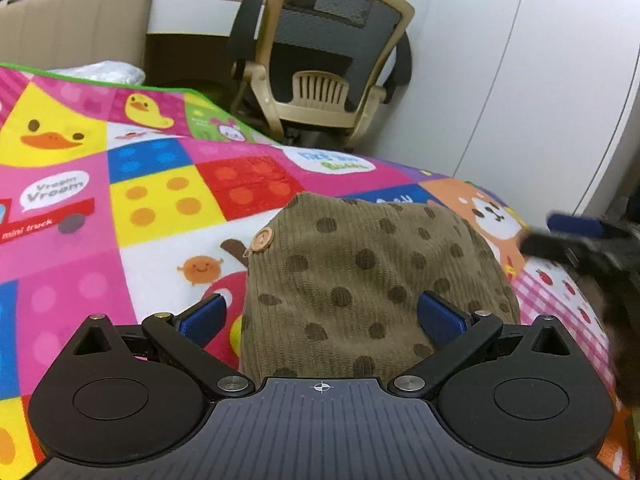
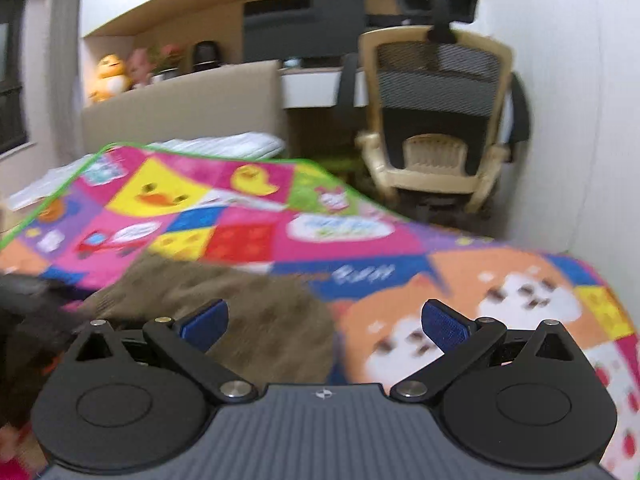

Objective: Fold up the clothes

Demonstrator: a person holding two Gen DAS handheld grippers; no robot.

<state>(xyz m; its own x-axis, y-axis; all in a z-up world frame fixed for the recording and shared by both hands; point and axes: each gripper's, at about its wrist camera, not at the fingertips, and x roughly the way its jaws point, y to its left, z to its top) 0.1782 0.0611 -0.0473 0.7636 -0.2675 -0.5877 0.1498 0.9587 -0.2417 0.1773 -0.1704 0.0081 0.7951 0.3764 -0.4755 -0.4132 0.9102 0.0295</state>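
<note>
- The play mat (image 1: pixel 152 196), a patchwork of bright squares with ducks, a truck and building bricks, covers the bed and serves as the folding surface; its bare left stretch gives room for the cloth to be laid out.
- The left gripper (image 1: pixel 322 314) hangs low over the near part of the mat with its blue-padded fingers (image 1: pixel 204 314) spread wide. Nothing is between them; the cloth only lies beneath and beyond the gap. That wide spread looks like readiness to take an edge rather than a grip already made.
- The corduroy garment (image 1: pixel 360 280), olive-brown with darker dots, lies bunched in a rounded heap on the mat, right in front of the left gripper. A wooden button (image 1: pixel 262 239) sits at its upper left edge, so that side is probably a strap or fastening end. It is not yet flat, so I judge the fold has hardly begun or the piece needs spreading first.
- In the right wrist view the same garment (image 2: pixel 256 312) lies to the left of centre, under the left-hand finger only.
- The right gripper (image 2: pixel 324 320) is likewise wide open and empty, held over the orange dog patch (image 2: pixel 460 292) of the mat, just beside the garment's right edge. This view is blurred, which suggests the tool is moving.
- Beyond the bed stands a mesh office chair (image 1: pixel 320 52) against the white wall, clear of the work.
</note>
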